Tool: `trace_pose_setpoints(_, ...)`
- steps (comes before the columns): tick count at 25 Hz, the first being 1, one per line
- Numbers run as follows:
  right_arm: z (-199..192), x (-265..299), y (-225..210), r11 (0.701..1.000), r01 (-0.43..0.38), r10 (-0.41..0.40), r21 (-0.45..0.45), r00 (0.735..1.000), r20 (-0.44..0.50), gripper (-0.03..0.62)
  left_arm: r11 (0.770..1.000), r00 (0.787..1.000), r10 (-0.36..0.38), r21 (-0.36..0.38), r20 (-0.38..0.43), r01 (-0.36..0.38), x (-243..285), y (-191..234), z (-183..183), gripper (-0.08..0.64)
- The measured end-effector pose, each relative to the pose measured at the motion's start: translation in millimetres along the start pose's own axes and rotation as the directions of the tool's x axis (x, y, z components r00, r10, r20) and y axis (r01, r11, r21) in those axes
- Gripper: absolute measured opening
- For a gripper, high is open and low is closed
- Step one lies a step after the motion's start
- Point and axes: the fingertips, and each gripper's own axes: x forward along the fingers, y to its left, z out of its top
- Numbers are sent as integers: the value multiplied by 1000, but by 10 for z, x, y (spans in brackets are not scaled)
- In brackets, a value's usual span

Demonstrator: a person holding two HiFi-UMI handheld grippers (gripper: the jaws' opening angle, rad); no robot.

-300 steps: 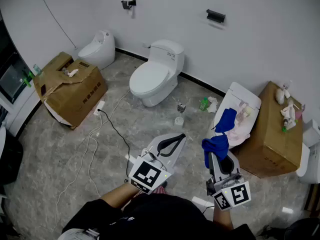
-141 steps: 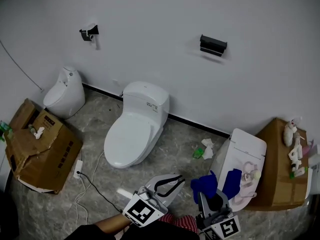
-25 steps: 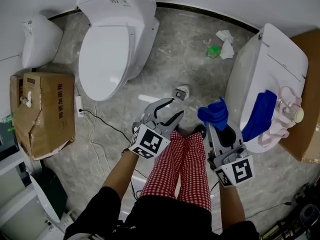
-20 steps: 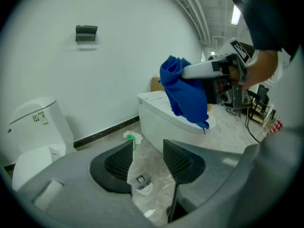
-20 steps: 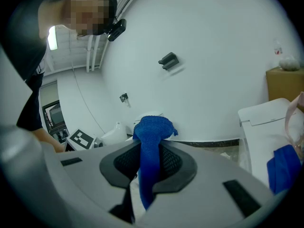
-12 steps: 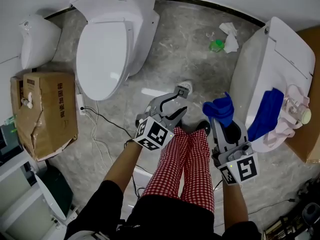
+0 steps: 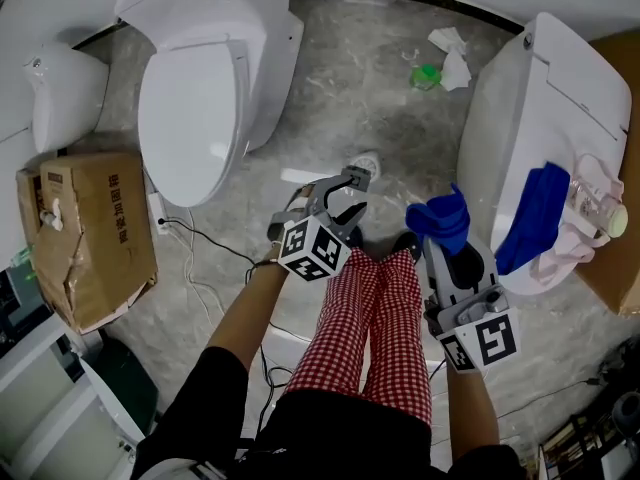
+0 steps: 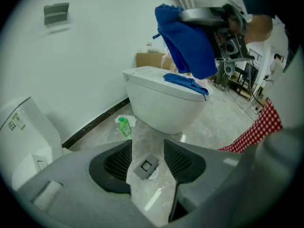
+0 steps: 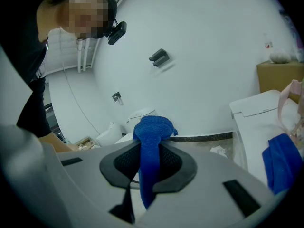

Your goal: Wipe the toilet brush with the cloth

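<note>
The toilet brush point(image 7: 366, 164) stands on the floor in a white round holder; only its grey square handle top shows. My left gripper point(image 7: 340, 196) points down just short of it, open, its jaws having just been opening with nothing pressed between them. In the left gripper view the handle top point(image 8: 146, 166) shows in the gap of the left gripper point(image 8: 147, 158), farther off on the floor. My right gripper point(image 7: 441, 244) is shut on a blue cloth point(image 7: 440, 218), held higher and to the right. The cloth point(image 9: 151, 141) hangs between the pads of the right gripper point(image 9: 149, 167).
A white toilet point(image 7: 195, 98) stands at the upper left and a second one point(image 7: 540, 108) at the right, with another blue cloth point(image 7: 533, 213) on it. A green bottle point(image 7: 427, 74) lies by tissue. A cardboard box point(image 7: 85, 233) and a cable point(image 7: 200, 243) lie left. Red-checked legs point(image 7: 375, 318) are below.
My left gripper has sunk toward the brush's handle top and tipped further down. The right gripper with the blue cloth has barely shifted.
</note>
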Motion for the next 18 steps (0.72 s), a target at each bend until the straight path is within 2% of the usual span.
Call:
trace_pose_setpoints(5,32,37,-66,1000,9,-9,17,1000,20,71,999,999,-33,6,-42,33,151,-21,-143,195)
trace_pose_setpoints(8,22,51,-81,1000,8,-9,25,1000,21,71,998,996,-58,34,-69,61,260,-45,-212,195)
trace_pose_setpoints(14,5,51,-101,1000,6,-6,25,1000,11,71,996,992,-63,54,-107,69,441,12,-340,195)
trace_pose_setpoints(18,-20,7,-173,999,20,-21,43,1000,15,71,989,983,-85,109,-161,104,545,-20,-448,195)
